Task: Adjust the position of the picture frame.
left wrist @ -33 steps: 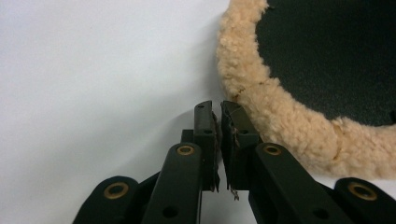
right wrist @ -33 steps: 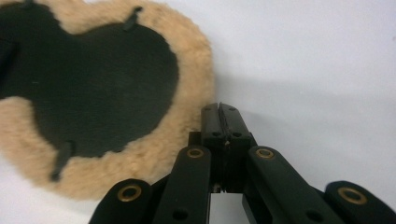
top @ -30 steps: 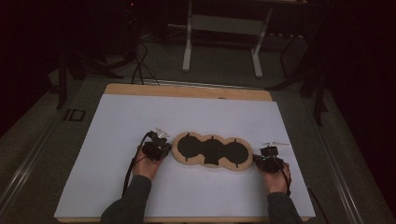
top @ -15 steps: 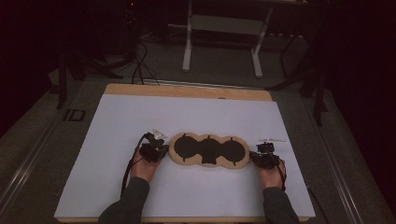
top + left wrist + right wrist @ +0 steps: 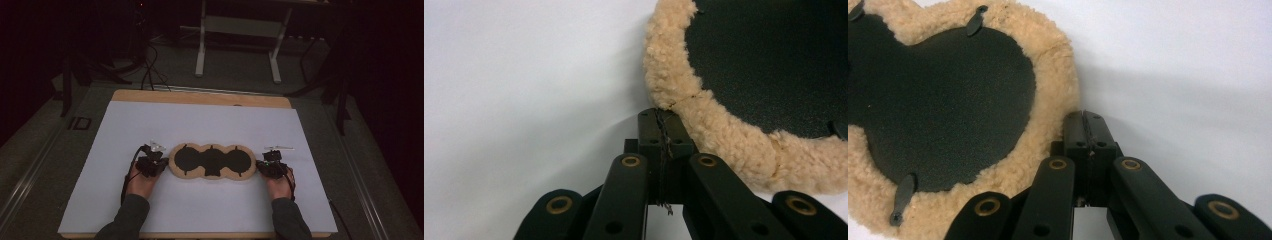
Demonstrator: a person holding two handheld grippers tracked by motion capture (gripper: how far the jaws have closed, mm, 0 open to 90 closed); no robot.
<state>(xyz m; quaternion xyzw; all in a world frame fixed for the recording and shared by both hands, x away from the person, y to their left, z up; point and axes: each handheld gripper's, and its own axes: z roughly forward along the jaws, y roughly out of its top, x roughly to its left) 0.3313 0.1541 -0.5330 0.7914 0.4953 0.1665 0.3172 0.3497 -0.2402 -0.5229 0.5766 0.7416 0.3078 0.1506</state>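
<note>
We see fleece-edged pad (image 5: 212,161) flat at lower centre of white worktop (image 5: 200,125). Left hand-held gripper (image 5: 159,165) at pad's left end, jaws together, nothing between. Right hand-held gripper (image 5: 263,165) at right end, jaws together too, tips just touching fleece.

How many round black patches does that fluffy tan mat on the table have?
3, side by side in a row inside the fleece mat: the left patch by the left gripper, the middle patch, and the right patch by the right gripper.
</note>
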